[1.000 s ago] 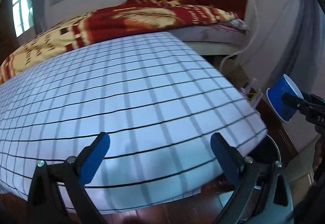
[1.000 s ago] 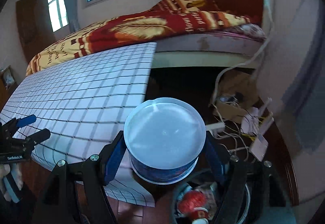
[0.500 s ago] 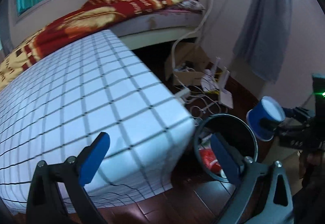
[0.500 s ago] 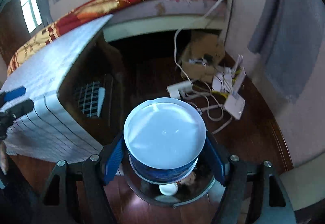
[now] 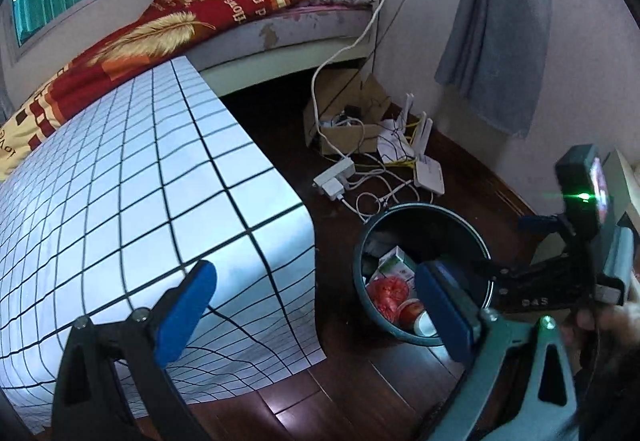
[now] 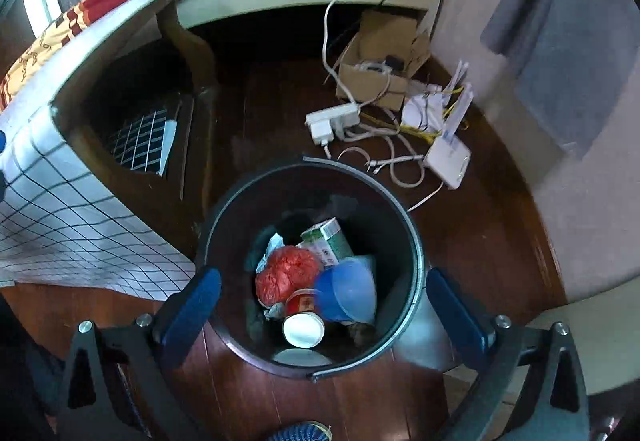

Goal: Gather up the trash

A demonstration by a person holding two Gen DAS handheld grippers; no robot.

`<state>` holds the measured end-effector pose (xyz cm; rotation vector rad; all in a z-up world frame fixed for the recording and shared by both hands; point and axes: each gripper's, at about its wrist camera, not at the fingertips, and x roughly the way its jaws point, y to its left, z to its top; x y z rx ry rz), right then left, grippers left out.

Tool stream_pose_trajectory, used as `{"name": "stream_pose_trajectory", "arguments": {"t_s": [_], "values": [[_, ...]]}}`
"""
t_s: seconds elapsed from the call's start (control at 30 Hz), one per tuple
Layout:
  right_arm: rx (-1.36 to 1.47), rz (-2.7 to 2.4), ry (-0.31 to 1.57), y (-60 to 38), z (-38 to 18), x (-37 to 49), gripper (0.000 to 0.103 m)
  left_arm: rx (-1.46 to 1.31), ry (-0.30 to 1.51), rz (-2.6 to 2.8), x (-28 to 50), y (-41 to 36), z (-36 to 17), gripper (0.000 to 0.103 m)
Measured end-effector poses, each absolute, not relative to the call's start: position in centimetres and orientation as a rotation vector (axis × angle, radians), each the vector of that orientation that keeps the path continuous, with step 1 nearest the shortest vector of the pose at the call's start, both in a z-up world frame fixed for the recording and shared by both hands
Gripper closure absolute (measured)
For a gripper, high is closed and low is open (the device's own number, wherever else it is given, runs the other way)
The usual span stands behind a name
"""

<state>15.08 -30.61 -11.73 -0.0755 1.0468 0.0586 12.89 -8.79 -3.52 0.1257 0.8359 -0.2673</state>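
**Q:** Trash, meaning the blue cup (image 6: 347, 293): where is it?

**Me:** My right gripper (image 6: 320, 305) has just been opening; nothing sits between its spread fingers. The cup lies tilted inside the bin (image 6: 416, 261), beside a red bag (image 6: 287, 273).

**Q:** Handling?

**Me:** Likely light, thin, crushable; take it across the rim. My left gripper (image 5: 316, 305) is spread, empty.

Bed w/ red-gold blanket (image 5: 168, 37) lying along far wall. Grid-cloth table (image 5: 132, 209) standing at left. Cardboard box (image 5: 344, 121), power strip (image 5: 334, 179), white router (image 5: 428, 173) sitting on floor nr wall corner; grey curtain (image 5: 500, 21) hanging above.
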Motion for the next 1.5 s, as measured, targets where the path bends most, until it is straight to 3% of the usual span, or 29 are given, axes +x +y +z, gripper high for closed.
{"name": "stream_pose_trajectory", "arguments": {"t_s": [0.77,1.5], "values": [[-0.074,-0.024,0.810,-24.7,1.8,6.1,0.000,0.074,0.739,-0.210,5.7,-5.4,0.8,0.001],[-0.077,-0.002,0.634,-22.3,9.1,-1.8,0.000,0.066,0.591,-0.173,-0.6,-3.1,7.2,0.001]]}}
